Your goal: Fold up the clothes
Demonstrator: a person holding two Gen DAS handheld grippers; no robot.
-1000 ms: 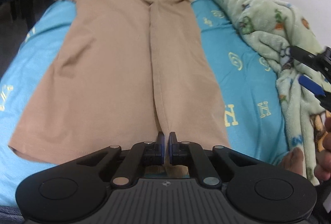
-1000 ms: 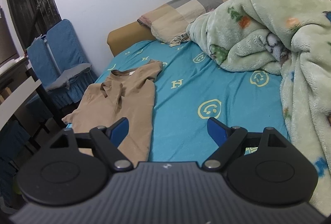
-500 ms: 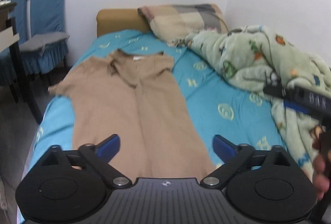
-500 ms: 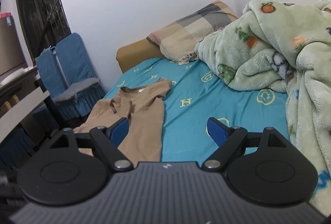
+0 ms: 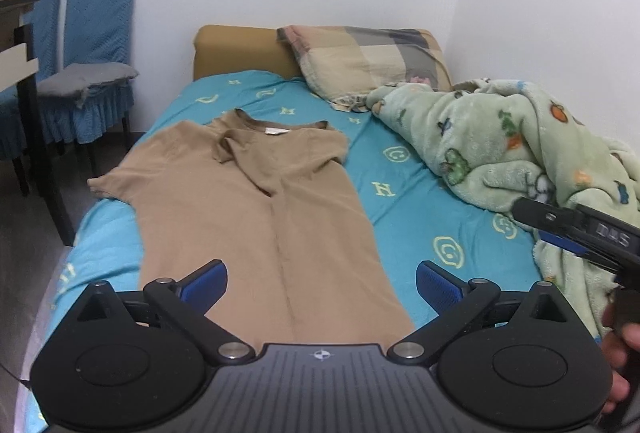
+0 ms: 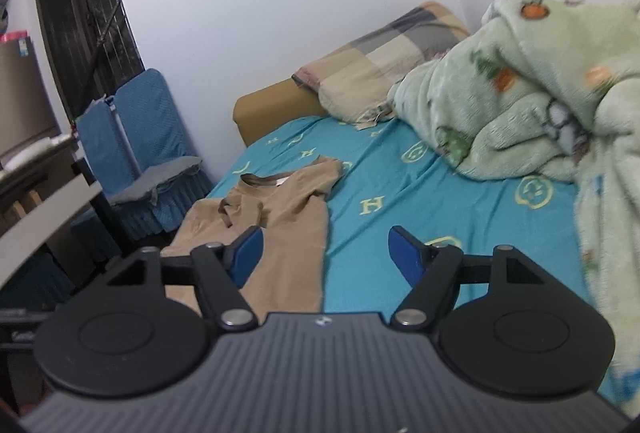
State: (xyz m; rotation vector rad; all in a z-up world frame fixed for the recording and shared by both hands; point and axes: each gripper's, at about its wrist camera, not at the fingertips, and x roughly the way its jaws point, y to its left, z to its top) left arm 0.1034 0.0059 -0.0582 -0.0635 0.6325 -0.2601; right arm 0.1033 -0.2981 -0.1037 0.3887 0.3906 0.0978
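A tan short-sleeved shirt (image 5: 256, 209) lies lengthwise on the blue bed sheet (image 5: 416, 201), its right side folded in to the middle, collar at the far end. My left gripper (image 5: 320, 283) is open and empty, raised above the shirt's near hem. My right gripper (image 6: 326, 253) is open and empty, held above the sheet just right of the shirt (image 6: 288, 217). The right gripper also shows at the right edge of the left wrist view (image 5: 576, 233).
A crumpled green fleece blanket (image 5: 504, 149) fills the bed's right side. A checked pillow (image 5: 368, 57) leans on the tan headboard (image 5: 240, 49). Blue covered chairs (image 5: 92, 45) and a dark table (image 5: 20, 33) stand left of the bed.
My left gripper let go of the shirt's hem, opened and lifted up and back. My right gripper stayed open and drifted slightly.
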